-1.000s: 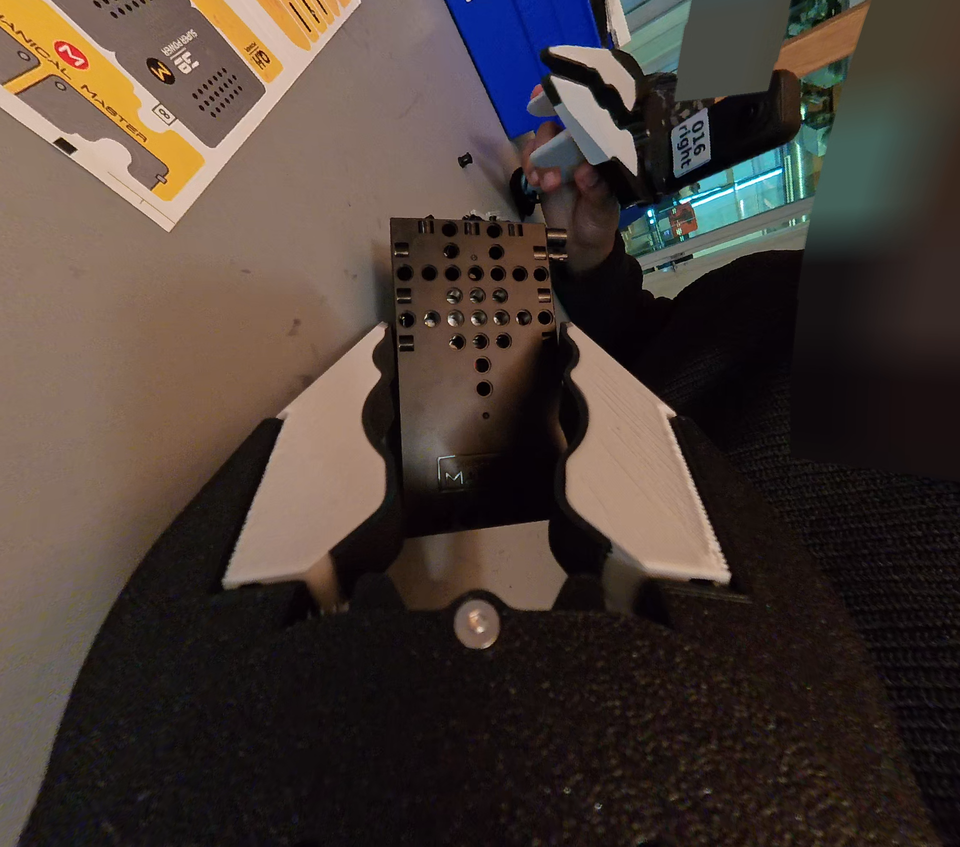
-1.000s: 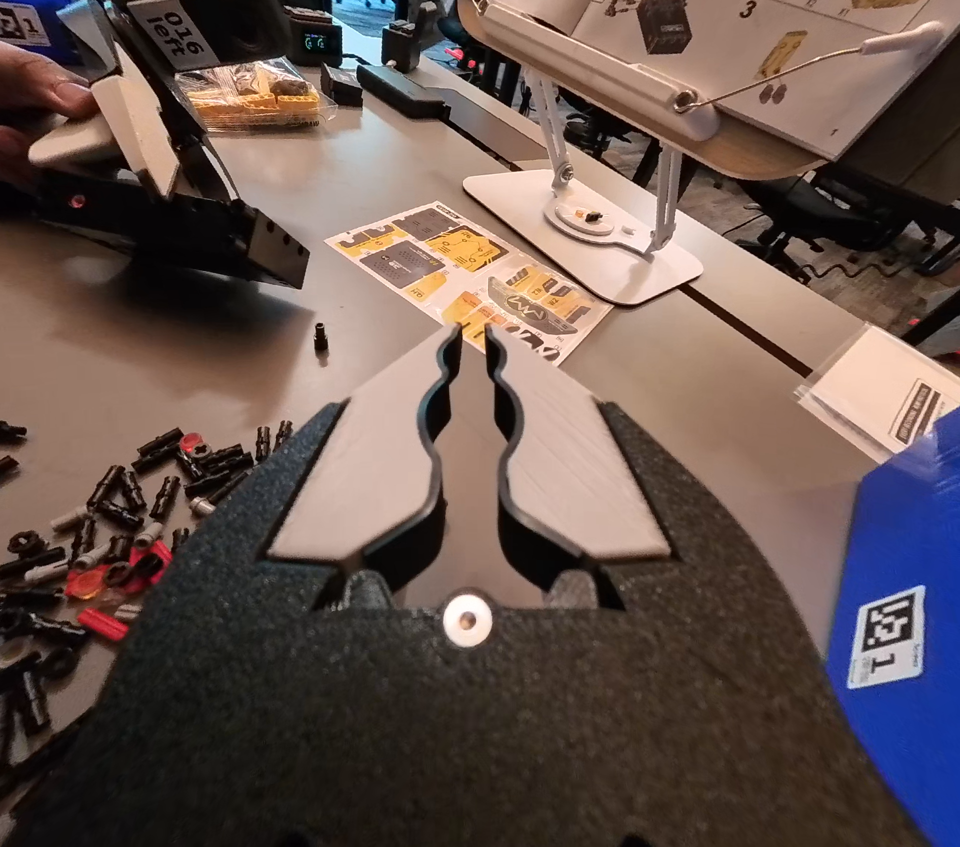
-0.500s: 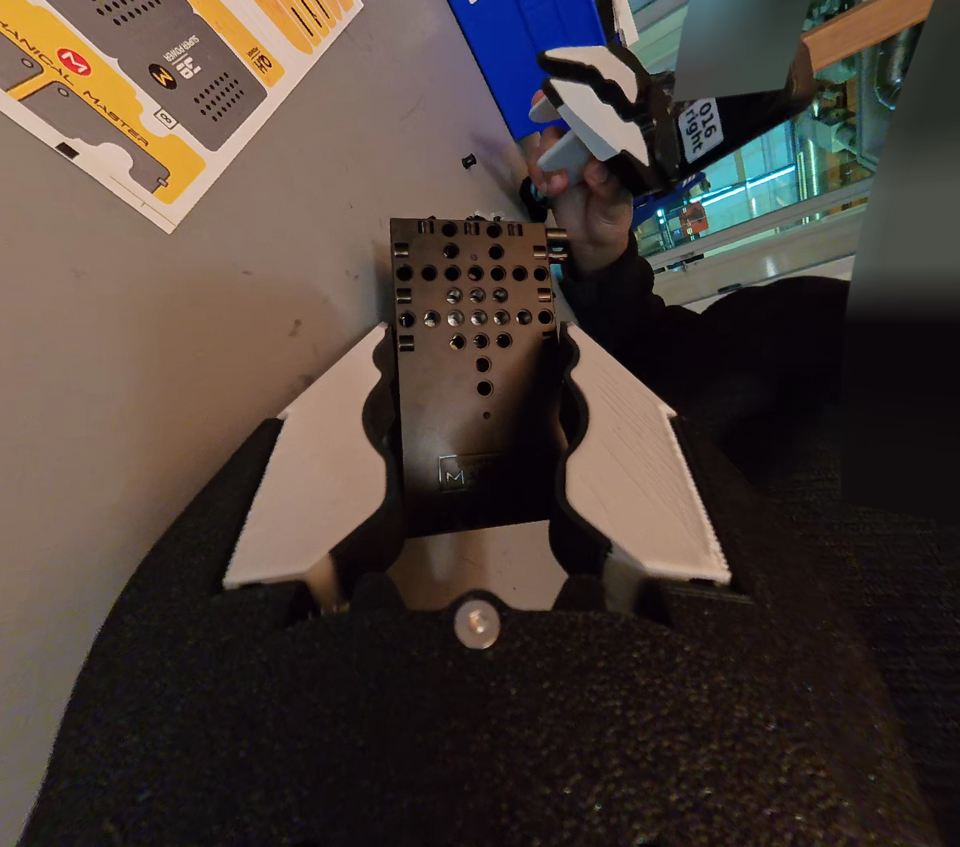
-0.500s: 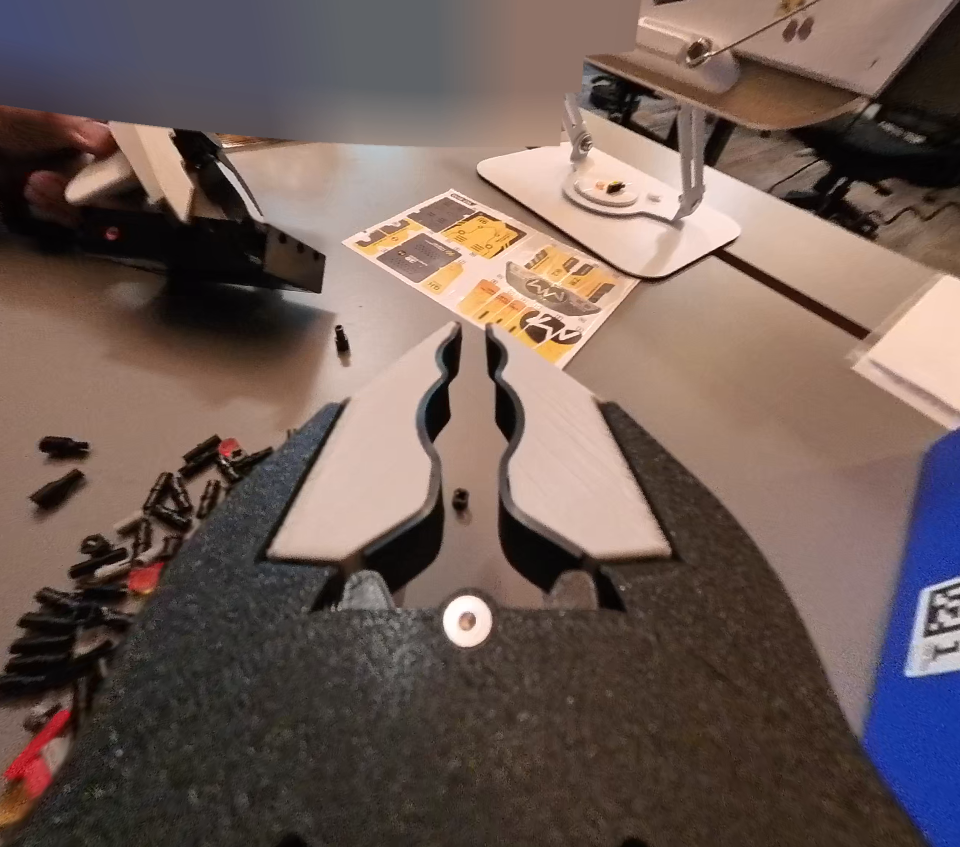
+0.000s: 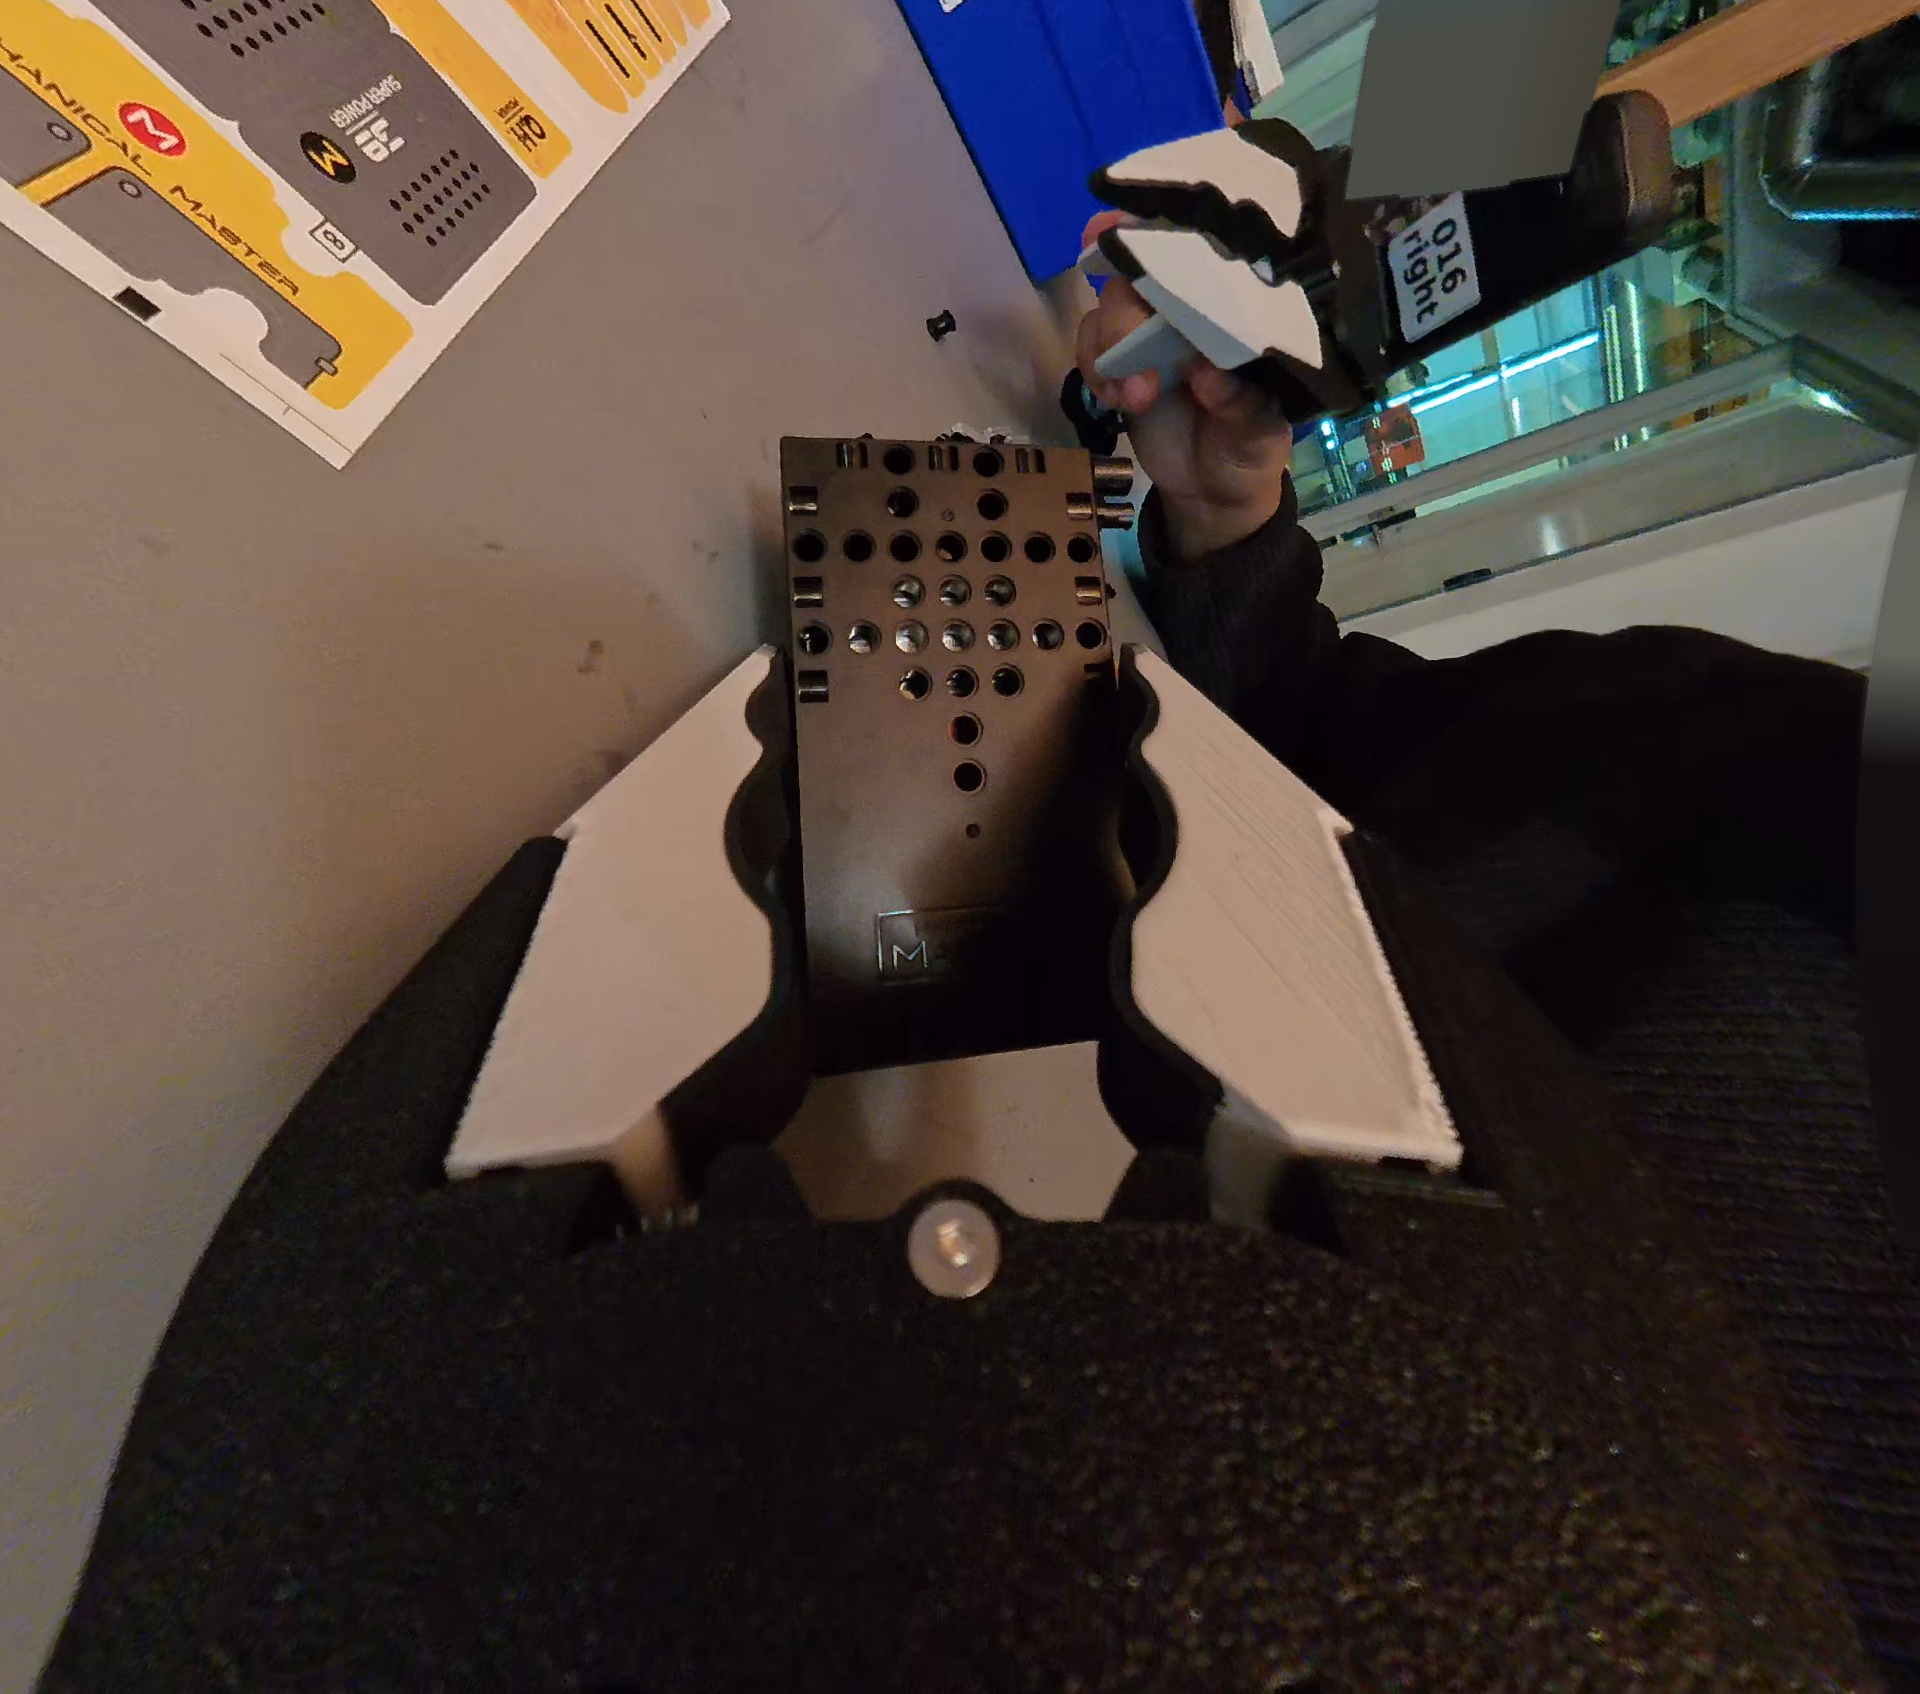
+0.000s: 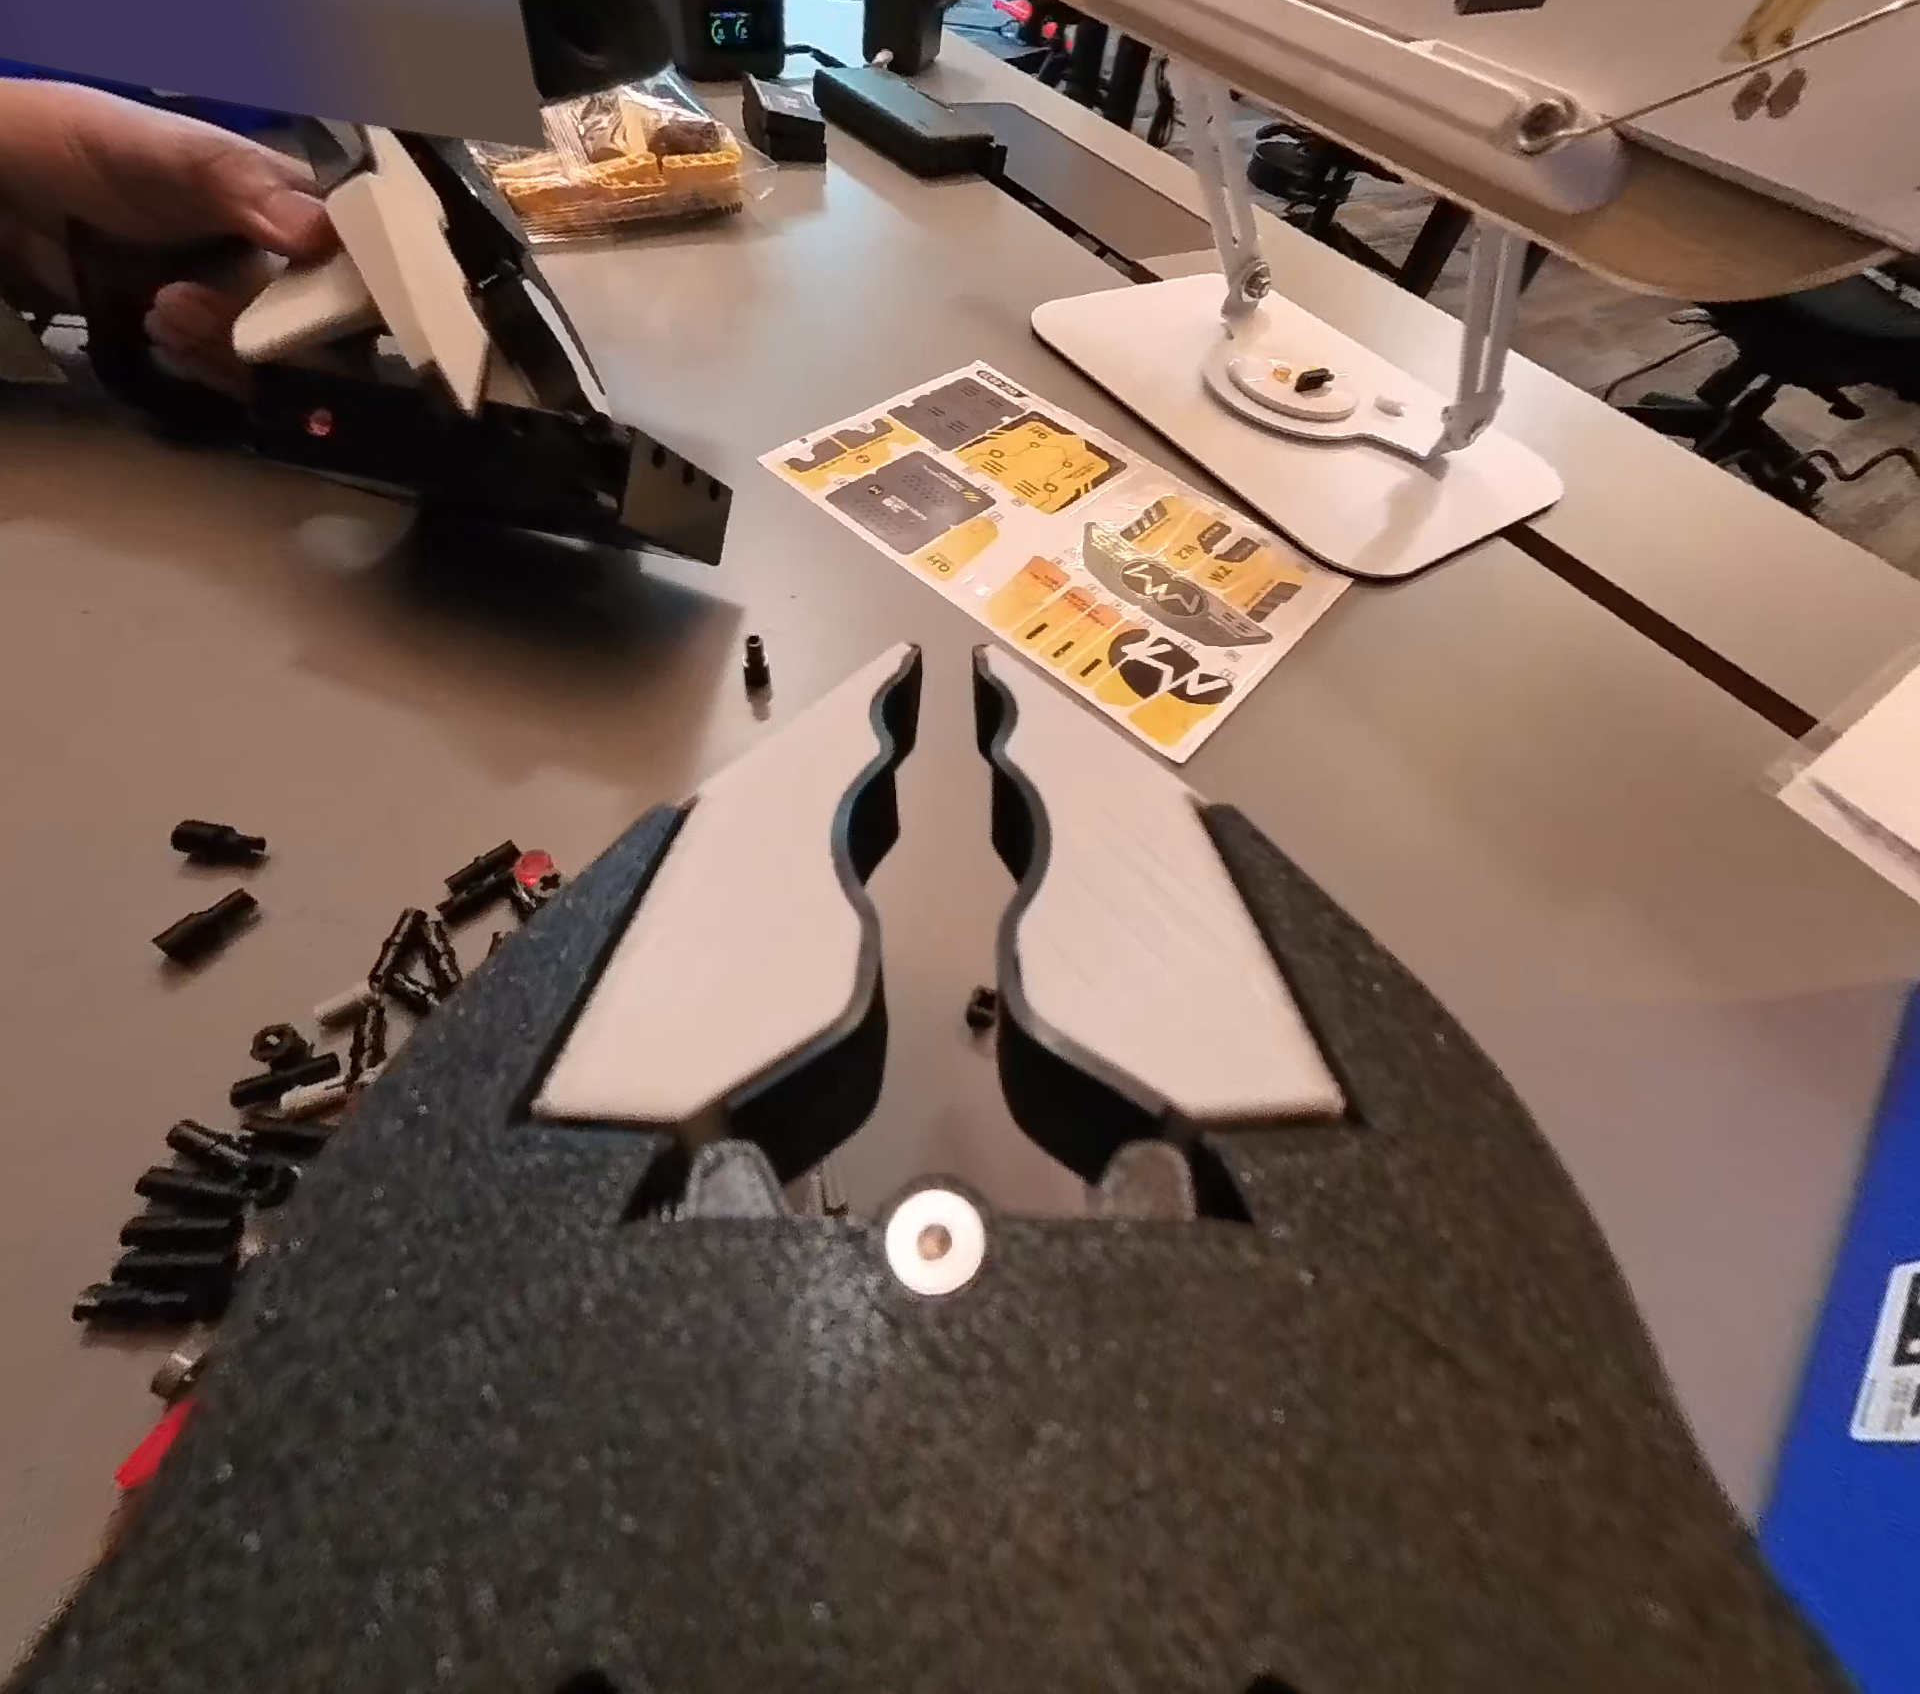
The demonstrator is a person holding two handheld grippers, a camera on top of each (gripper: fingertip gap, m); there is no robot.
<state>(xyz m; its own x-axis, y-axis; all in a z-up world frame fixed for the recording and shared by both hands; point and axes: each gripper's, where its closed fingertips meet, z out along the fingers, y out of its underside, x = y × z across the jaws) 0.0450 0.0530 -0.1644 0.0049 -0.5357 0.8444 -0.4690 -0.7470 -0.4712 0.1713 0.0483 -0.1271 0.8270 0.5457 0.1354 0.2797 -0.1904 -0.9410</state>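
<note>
My left gripper [image 5: 948,657] is shut on a black perforated block [image 5: 935,813], gripped by its sides and held tilted just above the grey table [image 5: 312,709]. The right wrist view shows the same block [image 6: 665,491] at the left, with a hand on the left gripper [image 6: 416,314]. My right gripper [image 6: 945,657] is shut with a thin gap and holds nothing. It hovers over the table. A small black pin [image 6: 977,1010] lies on the table under the gap. Another pin [image 6: 756,665] lies just left of its tips. The right gripper [image 5: 1195,231] also shows beyond the block.
Several loose black and red pins [image 6: 301,1073] lie at the left front. A yellow and grey sticker sheet [image 6: 1049,574] lies ahead. A white book stand [image 6: 1299,418] with an open manual stands behind it. A blue bin [image 6: 1860,1332] is at the right. A bag of yellow parts [image 6: 623,169] lies at the back. One gripper's finger ends stand about 15 cm off the other's. It is some 7 cm from my left tips to the pin [image 6: 756,665].
My right gripper has shifted over the table and the small pin now shows under its jaws. My left gripper keeps the block almost still.
</note>
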